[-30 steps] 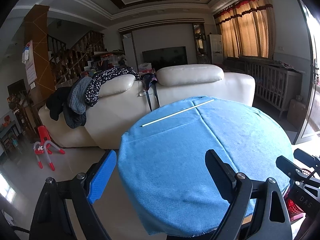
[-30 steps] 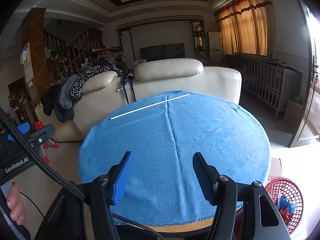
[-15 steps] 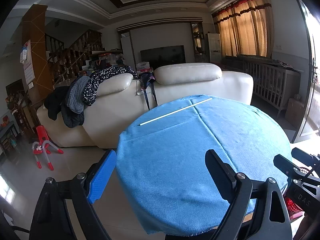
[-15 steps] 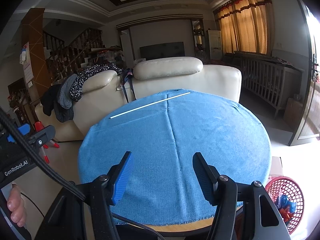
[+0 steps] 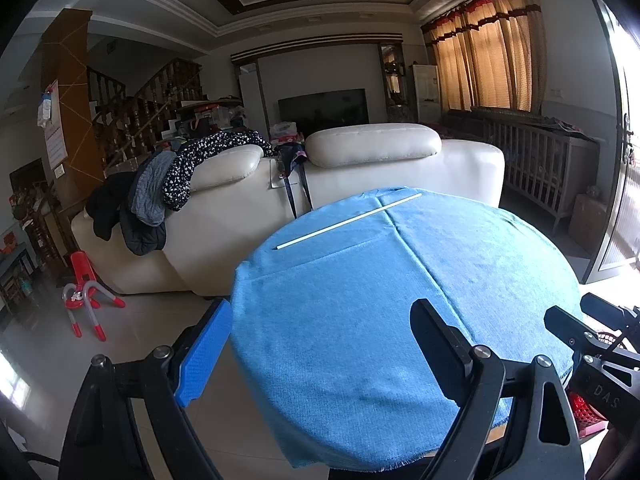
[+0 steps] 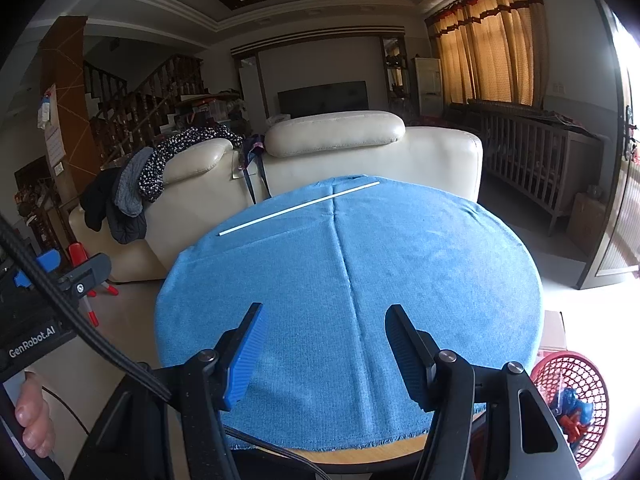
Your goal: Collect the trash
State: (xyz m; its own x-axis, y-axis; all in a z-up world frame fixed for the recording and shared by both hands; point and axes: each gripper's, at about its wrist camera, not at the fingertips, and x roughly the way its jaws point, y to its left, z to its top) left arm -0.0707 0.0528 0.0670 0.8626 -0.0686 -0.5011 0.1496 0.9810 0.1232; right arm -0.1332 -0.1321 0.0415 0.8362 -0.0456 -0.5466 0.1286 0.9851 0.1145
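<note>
Blue cloth (image 6: 400, 280) covers the round table, with 1 white stick (image 6: 300, 208) at its far side; left gripper (image 5: 320, 356) and right gripper (image 6: 324, 356) hover with jaws apart, holding nothing.

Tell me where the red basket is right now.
The red basket sits on the floor at the lower right of the right wrist view, just beside the near right edge of the blue-covered round table.

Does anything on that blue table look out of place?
Only a thin white stick, lying slantwise near the far edge of the blue cloth. The cloth's near hem is frayed, leaving a strip of tabletop bare.
</note>
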